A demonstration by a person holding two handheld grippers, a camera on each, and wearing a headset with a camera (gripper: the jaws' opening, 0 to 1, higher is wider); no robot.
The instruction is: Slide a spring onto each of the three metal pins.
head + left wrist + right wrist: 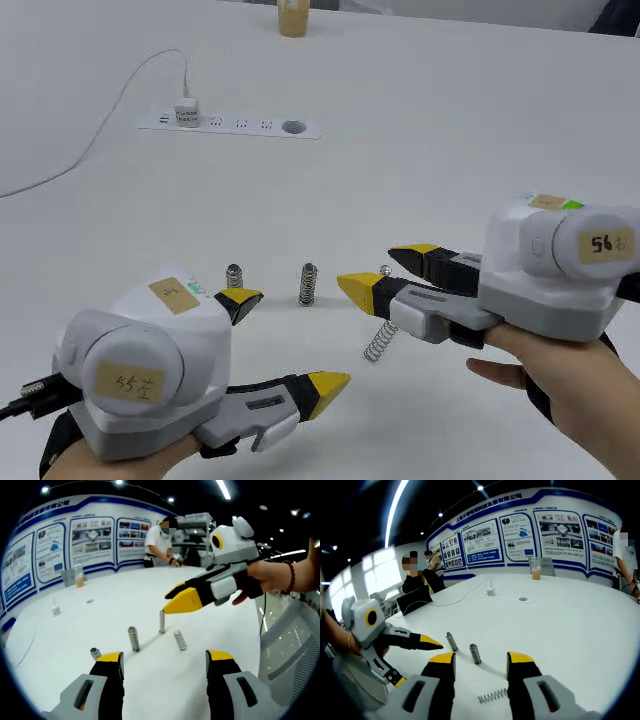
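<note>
- The left tool (285, 340) is hovering nearest the person, jaws apart and empty, probably keeping clear of the bare pin (385, 271).
- The loose spring (380, 341) is lying on the tabletop (450, 150) just in front of that pin.
- The right tool (366, 266) is hanging beside the pin, jaws apart.
- Left of the pin, a sprung pin (308, 284) and a second sprung pin (234, 275) are standing, apparently finished.

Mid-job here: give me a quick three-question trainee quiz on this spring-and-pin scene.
1. True or false: the loose coiled metal spring lies on the white table.
2. In the head view, the bare upright metal pin stands: A leftmost; B middle; C rightmost.
3. Fill in: the left gripper and right gripper both have jaws ____, holding nothing.
Key: 1 true; 2 C; 3 open.
</note>
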